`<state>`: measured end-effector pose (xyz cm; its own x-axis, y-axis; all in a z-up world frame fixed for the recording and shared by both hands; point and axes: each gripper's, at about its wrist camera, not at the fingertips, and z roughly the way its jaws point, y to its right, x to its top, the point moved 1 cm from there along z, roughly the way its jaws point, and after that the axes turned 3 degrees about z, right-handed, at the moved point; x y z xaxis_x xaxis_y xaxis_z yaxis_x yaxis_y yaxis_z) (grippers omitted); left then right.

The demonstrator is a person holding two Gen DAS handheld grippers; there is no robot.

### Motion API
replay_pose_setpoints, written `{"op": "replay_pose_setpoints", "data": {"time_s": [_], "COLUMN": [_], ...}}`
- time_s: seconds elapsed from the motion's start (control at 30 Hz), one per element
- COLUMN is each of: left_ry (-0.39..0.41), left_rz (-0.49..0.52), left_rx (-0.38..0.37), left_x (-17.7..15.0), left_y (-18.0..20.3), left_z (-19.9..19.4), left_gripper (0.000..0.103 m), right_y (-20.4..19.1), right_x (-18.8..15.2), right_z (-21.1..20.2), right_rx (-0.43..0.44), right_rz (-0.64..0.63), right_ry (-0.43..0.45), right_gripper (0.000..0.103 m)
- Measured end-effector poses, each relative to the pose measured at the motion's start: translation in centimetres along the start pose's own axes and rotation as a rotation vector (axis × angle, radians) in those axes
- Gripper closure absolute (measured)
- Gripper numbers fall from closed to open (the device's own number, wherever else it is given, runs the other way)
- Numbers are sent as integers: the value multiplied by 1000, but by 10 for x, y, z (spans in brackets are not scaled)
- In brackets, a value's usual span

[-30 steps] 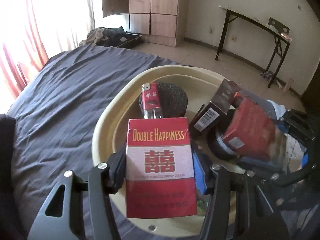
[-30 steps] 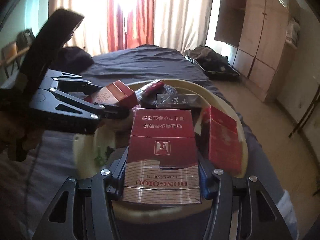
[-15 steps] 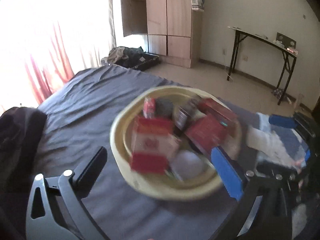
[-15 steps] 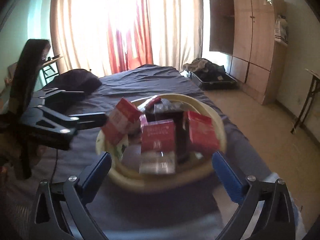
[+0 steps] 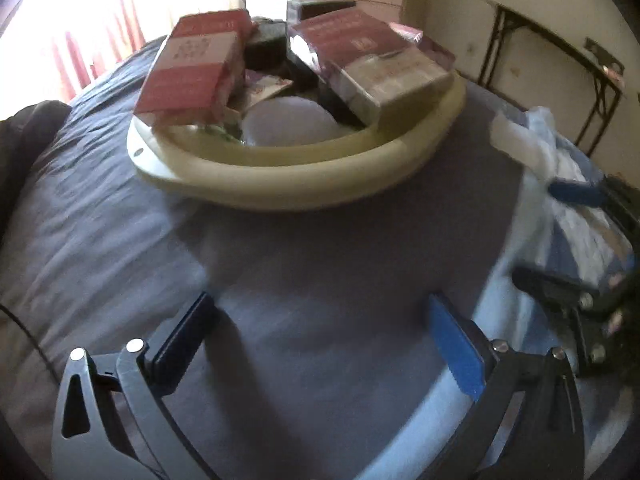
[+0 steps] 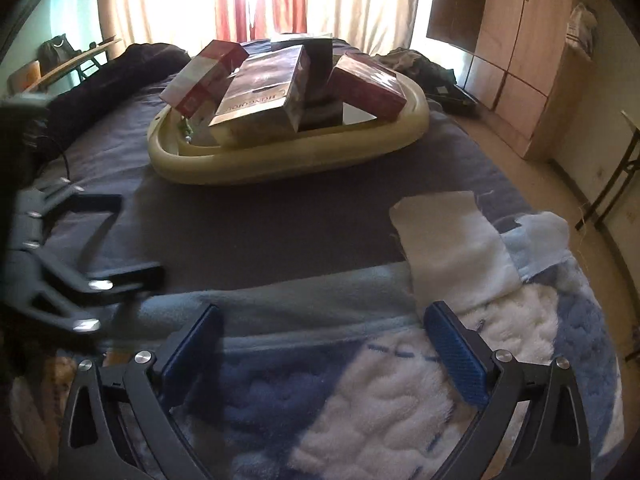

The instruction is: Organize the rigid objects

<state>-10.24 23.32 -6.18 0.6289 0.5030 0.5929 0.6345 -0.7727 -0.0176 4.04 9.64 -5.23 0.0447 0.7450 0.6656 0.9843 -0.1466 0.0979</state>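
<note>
The cream oval basin (image 6: 280, 160) sits on the dark grey bedsheet (image 5: 320, 264), at about 12 o'clock from both grippers and well apart from them. In the right wrist view its long axis runs from 9 o'clock to 3 o'clock.

Several cartons lie piled inside the basin. The red-and-white carton (image 5: 192, 68) leans on the rim at the 10 o'clock side in the left wrist view, its long axis running from 7 o'clock up to 1 o'clock; its printing is too blurred to read here. The maroon-and-cream carton (image 6: 260, 88) rests tilted in the middle, its long axis from 7 o'clock to 1 o'clock in the right wrist view, low end toward the camera. Upside-down lettering near that low end is partly readable, something like "HONGQIOU". A red carton (image 6: 368, 84) lies at the 2 o'clock side against the far rim, slanting from 10 o'clock down to 4 o'clock. A dark box (image 6: 316, 64) stands between the maroon and red ones. A pale round lid (image 5: 288, 124) shows in the basin bottom in the left wrist view.

The left gripper (image 5: 320, 340) hangs over the bare sheet with its jaws spread wide and nothing between them. The right gripper (image 6: 320, 340) is likewise spread wide and empty, above a blue-and-white fleece blanket (image 6: 400, 400). A white folded cloth (image 6: 448, 240) lies on the blanket at 1 o'clock from it.
</note>
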Motion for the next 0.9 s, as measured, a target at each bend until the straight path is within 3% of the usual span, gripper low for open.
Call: {"op": "replay_pose_setpoints", "data": {"time_s": [0.2, 0.9], "left_ry": [-9, -3], "left_rz": [17, 13], "left_rx": [-3, -6], "left_x": [1, -3], "left_y": [0, 1], "left_z": [1, -2], "left_gripper": [0, 0], "right_y": [-9, -7], "right_x": [2, 1], "right_z": [2, 6], "right_rx": [-45, -39], "right_rz": [-36, -33], "right_ry": [-9, -8], "right_gripper": [0, 0]}}
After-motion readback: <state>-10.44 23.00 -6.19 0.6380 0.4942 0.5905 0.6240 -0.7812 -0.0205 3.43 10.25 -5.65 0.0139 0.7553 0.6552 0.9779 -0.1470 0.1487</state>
